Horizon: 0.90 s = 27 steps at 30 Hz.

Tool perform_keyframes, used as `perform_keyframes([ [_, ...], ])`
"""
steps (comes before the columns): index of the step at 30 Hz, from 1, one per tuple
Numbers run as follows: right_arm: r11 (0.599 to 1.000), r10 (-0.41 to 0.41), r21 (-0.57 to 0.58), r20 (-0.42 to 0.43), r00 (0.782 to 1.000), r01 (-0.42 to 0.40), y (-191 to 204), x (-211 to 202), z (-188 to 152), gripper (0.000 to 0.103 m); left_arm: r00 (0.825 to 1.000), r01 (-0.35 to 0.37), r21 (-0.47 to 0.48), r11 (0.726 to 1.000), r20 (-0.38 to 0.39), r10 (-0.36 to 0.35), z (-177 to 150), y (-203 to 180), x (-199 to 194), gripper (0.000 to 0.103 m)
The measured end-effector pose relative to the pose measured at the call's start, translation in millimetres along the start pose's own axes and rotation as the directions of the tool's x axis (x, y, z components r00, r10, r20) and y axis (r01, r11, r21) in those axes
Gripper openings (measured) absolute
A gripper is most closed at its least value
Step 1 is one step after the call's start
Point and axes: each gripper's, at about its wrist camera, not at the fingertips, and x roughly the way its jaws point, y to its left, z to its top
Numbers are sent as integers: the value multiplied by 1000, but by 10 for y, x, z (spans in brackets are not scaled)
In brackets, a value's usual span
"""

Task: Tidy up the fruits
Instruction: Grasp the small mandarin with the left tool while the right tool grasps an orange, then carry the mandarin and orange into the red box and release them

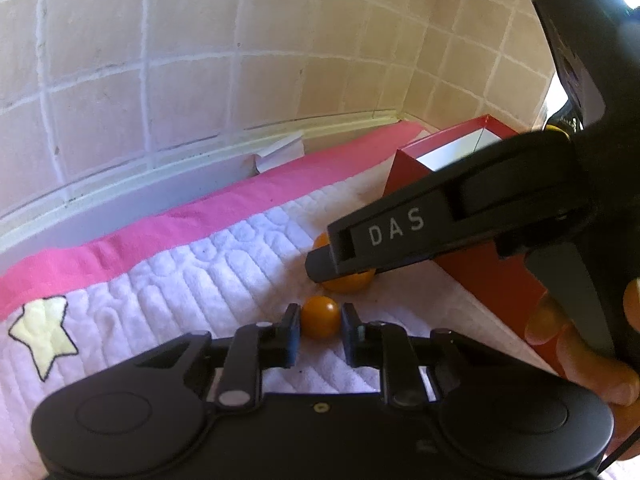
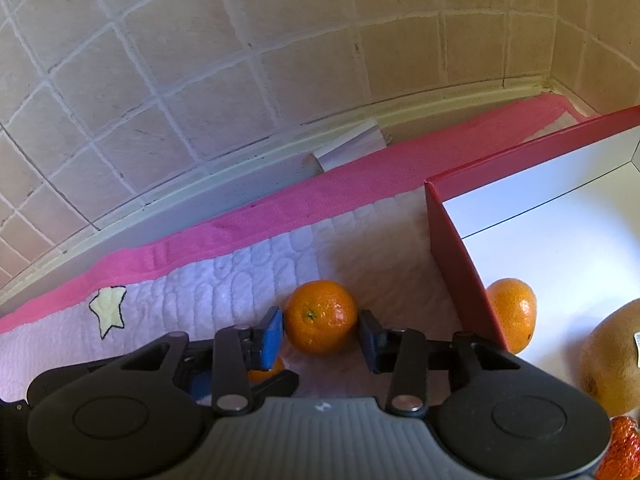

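A small smooth orange fruit (image 1: 320, 321) lies on the white quilted mat (image 1: 180, 280) between the open fingers of my left gripper (image 1: 320, 334), with a small gap on each side. A mandarin (image 2: 321, 317) lies on the mat between the open fingers of my right gripper (image 2: 322, 334); in the left wrist view the mandarin (image 1: 348, 280) is partly hidden under the right gripper's finger (image 1: 384, 236). A red box (image 2: 452, 248) with a white inside stands to the right and holds another mandarin (image 2: 514, 314), a large yellow-brown fruit (image 2: 612, 356) and a strawberry (image 2: 622, 452).
The mat has a pink border (image 1: 200, 220) and a yellow star (image 1: 44, 332) and lies against a tiled wall (image 1: 180, 60). A white folded paper (image 2: 352, 140) sits behind the border. The red box also shows in the left wrist view (image 1: 416, 168).
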Motion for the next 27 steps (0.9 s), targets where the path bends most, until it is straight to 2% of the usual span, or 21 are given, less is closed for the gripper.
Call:
perform_keyframes([
  [5,998,59,-5,49,997,-59,36,-277,72,41,998,2,28,1000,59,-3,107,-38,-252,23],
  [9,998,70,-18,192,979,-68,-9,-883,210,41,989,-7,76,997,149,-4,407,-130,-581,23],
  [12,999,34,-8,298,954,-33,-170,-1370,301,41,962,-25,106,994,272,-5,725,-308,-916,23],
  [15,999,-40,4,395,918,43,-389,-1872,332,41,917,29,131,991,391,-79,1040,-549,-1224,23],
  [18,993,-114,47,475,873,104,-675,-2324,272,41,893,62,136,989,435,-116,1325,-833,-1299,23],
  [20,989,-149,97,504,851,115,-910,-2542,194,41,888,72,140,987,441,-128,1468,-1030,-1221,23],
  [23,976,-194,183,513,836,115,-1302,-2712,17,41,892,105,168,980,421,-168,1581,-1345,-994,23],
  [25,964,-235,228,495,837,136,-1511,-2715,-107,41,909,155,167,974,363,-207,1606,-1490,-761,23],
  [27,952,-253,274,450,857,137,-1710,-2607,-240,41,928,187,165,968,294,-229,1561,-1631,-508,23],
])
